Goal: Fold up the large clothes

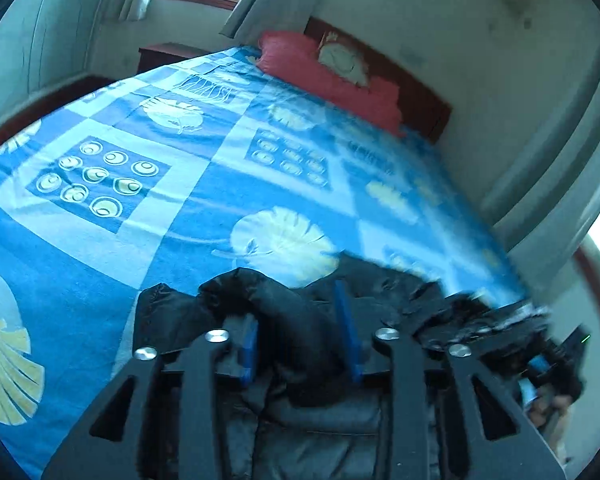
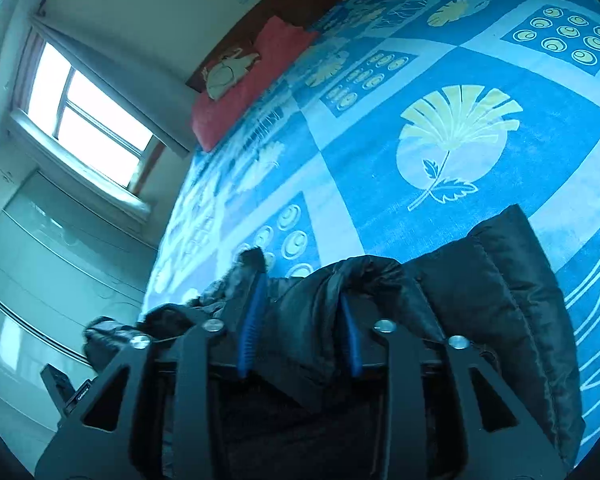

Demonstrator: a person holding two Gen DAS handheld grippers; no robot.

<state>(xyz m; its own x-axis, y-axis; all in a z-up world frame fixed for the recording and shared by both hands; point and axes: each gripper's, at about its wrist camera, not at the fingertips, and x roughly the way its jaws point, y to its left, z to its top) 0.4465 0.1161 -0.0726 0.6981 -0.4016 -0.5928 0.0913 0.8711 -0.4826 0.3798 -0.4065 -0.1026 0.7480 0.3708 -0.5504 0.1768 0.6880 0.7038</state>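
On bedspread (image 2: 440, 80): jacket (image 2: 480, 280) (black, puffy)

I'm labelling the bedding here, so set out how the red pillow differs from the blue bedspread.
The red pillow is plain red with one pale patch on top; the blue bedspread is blue checks printed with cream leaves and rings. The pillow is a small raised bolster at the headboard; the bedspread lies flat over the whole bed. The black padded jacket rests on the bedspread, not the pillow. Both are soft bedding.

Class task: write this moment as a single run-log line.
stage: fold underway | black padded jacket on blue bedspread | left gripper: jacket fabric between jaws | right gripper: same | grip: unclear
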